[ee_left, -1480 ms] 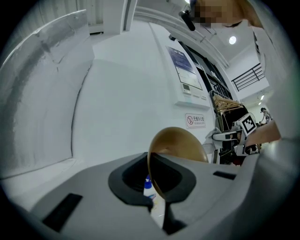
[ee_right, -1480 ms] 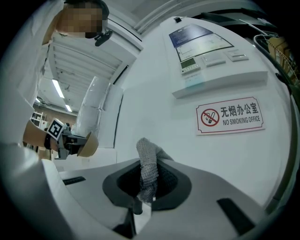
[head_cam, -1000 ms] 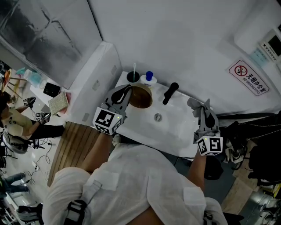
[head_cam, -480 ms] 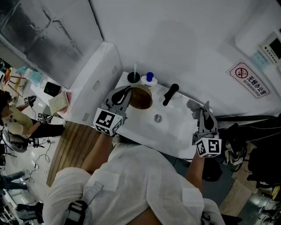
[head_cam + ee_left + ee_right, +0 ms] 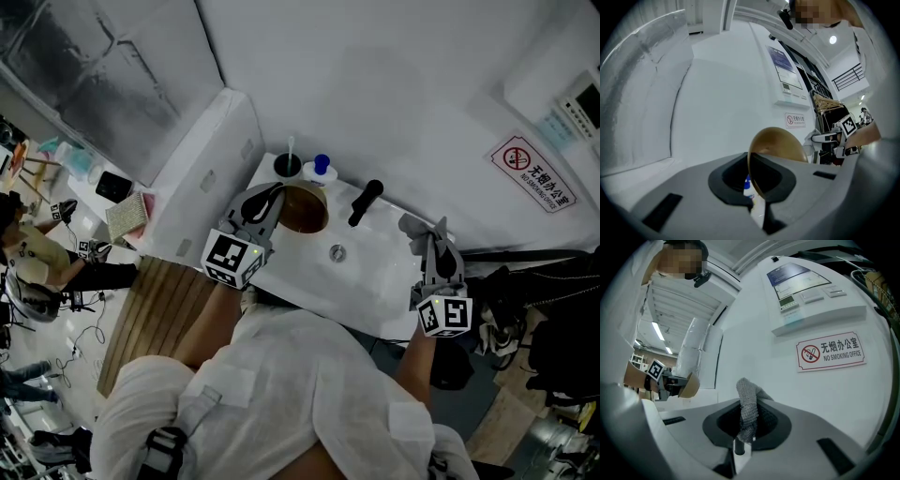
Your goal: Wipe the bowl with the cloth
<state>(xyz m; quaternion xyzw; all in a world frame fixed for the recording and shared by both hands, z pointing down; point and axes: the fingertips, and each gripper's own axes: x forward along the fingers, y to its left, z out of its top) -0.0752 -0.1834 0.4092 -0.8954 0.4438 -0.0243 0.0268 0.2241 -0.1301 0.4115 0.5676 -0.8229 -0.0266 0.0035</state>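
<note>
Over the left side of the white sink (image 5: 375, 281), my left gripper (image 5: 272, 202) holds a brown bowl (image 5: 302, 208) by its rim. In the left gripper view the jaws (image 5: 752, 187) are shut on the edge of the bowl (image 5: 780, 150), which stands tilted on its side. My right gripper (image 5: 433, 242) hovers over the sink's right end, shut on a grey knitted cloth (image 5: 422, 228). In the right gripper view the cloth (image 5: 749, 411) sticks up from between the jaws. Bowl and cloth are well apart.
A black faucet (image 5: 365, 202) rises at the back of the sink, with the drain (image 5: 337, 252) in front of it. A dark cup with a toothbrush (image 5: 287, 165) and a blue-capped bottle (image 5: 320, 169) stand at the back left. A no-smoking sign (image 5: 531, 171) hangs on the wall.
</note>
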